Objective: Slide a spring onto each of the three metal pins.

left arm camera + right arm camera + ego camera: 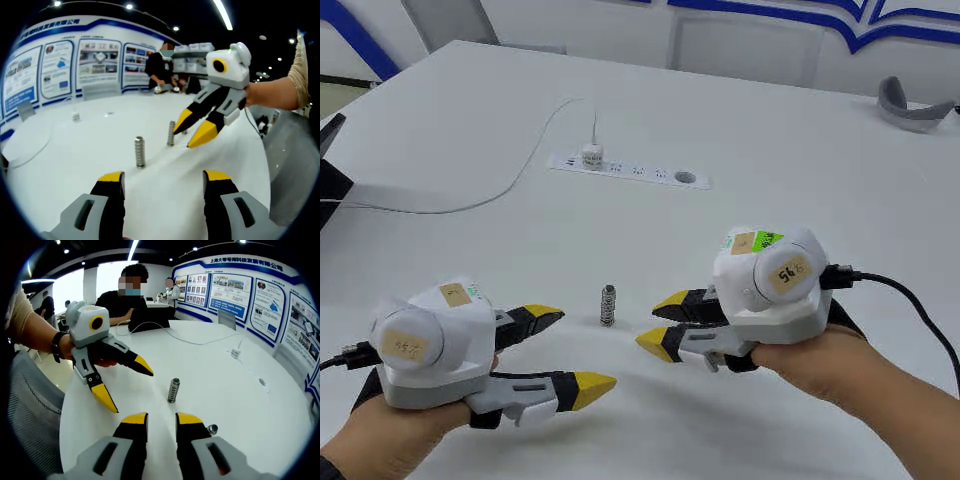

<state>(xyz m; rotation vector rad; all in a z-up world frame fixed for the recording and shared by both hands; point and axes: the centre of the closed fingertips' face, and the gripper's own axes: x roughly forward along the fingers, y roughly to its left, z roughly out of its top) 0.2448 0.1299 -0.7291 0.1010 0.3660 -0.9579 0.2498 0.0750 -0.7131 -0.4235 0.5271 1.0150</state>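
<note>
At the left, the left gripper [570,350] is held low over the table [520,230], jaws spread wide and empty, apparently kept clear of the work. Between the grippers a metal pin [608,319] stands upright, with a spring [608,300] already slid over it. At the right, the right gripper [660,322] is pointed toward it, jaws somewhat apart, with nothing held. This is judged a check or a pause between pins.

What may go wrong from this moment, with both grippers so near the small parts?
1. The pin, carrying a spring, stands free between the left gripper and the right gripper. Either open jaw tip might knock it over.
2. In the right gripper view, a small metal piece lies beside the right gripper's jaw and might be pushed away unnoticed.
</note>
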